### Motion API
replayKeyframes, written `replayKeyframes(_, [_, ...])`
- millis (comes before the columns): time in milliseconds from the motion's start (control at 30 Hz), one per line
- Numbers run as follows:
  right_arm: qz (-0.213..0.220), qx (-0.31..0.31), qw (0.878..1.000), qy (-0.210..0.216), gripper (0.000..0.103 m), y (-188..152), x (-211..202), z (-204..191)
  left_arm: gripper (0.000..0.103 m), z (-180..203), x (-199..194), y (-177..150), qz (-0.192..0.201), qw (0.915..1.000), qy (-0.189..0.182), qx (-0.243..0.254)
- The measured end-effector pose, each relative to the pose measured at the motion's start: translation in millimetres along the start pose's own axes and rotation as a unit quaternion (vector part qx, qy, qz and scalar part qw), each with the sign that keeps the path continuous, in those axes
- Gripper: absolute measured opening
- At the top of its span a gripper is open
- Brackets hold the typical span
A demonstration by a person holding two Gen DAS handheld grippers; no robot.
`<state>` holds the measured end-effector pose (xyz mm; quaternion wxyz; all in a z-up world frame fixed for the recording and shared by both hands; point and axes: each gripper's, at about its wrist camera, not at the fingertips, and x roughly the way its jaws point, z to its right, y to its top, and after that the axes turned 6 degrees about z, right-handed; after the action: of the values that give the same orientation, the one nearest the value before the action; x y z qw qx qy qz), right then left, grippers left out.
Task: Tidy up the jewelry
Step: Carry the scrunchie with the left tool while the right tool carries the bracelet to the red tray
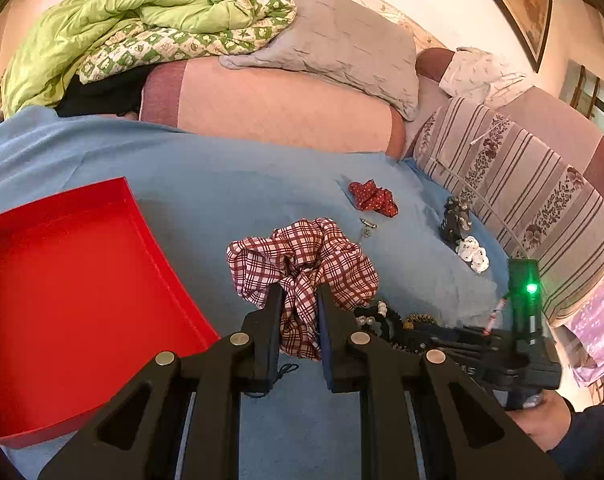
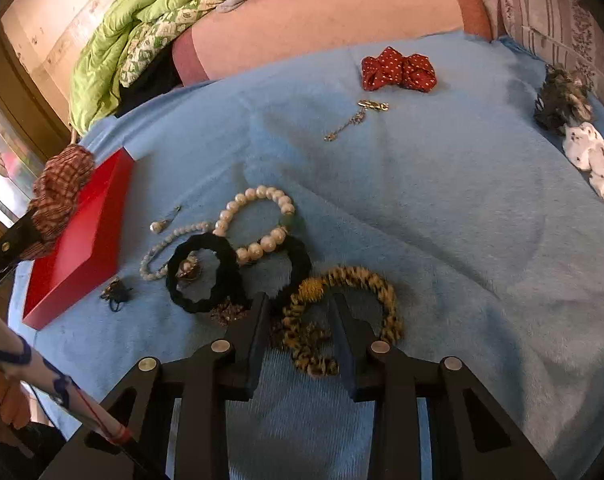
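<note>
Leopard scrunchie [image 2: 342, 320] between right tongs [image 2: 299, 308]

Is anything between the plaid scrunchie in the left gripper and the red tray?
Nothing visible. The left gripper is shut on the red-and-white plaid fabric scrunchie, and the open red plastic tray lies just to its left in the left wrist view, with only bare blue blanket between them.

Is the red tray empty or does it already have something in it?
Empty as far as shows: the red tray has a bare floor in the left wrist view. The plaid scrunchie is outside it, in the left gripper.
</note>
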<state>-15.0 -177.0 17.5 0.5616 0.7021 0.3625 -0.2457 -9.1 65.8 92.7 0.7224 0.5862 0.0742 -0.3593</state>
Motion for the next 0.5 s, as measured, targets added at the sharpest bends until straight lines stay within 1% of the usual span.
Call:
replayKeyframes(33, [-0.001,-0.016,1.000,-0.011,0.026,1,3,-3,0.016,-1,0,-1,-0.001,1.0000,0.001,-0.001])
replayKeyframes(67, [-0.002,-0.023,1.000,-0.011,0.019,1,4,-6,0.016,-3,1,-1,-0.002,1.0000,0.002,-0.002])
replayKeyframes(133, [0.005,-0.024,1.000,-0.011,0.014,1,-1,-6,0.016,-5,0,-2,-0.001,1.0000,0.005,-0.002])
replayKeyframes(167, [0.011,-0.017,1.000,-0.009,0.014,1,-5,-3,0.016,-7,0,-2,-0.001,1.0000,0.006,-0.003])
replayKeyframes(233, [0.036,0.030,0.998,0.030,0.014,4,-18,10,0.016,-10,-1,-2,-0.001,0.9999,0.008,-0.007])
replayKeyframes(267, [0.052,0.053,0.996,0.053,0.014,7,-27,16,0.016,-11,-1,-2,0.000,0.9999,0.009,-0.008])
replayKeyframes(333, [0.087,0.074,0.990,0.081,0.014,11,-45,25,0.016,-12,-3,-2,0.002,0.9999,0.011,-0.009])
replayKeyframes(367, [0.096,0.084,0.987,0.095,0.014,13,-49,27,0.016,-12,-3,-2,0.003,0.9999,0.012,-0.010])
replayKeyframes(433, [0.104,0.102,0.982,0.124,0.014,12,-56,31,0.016,-12,-5,-2,0.005,0.9999,0.013,-0.010])
replayKeyframes(500, [0.097,0.111,0.979,0.139,0.014,13,-56,29,0.016,-12,-7,-2,0.007,0.9998,0.017,-0.008])
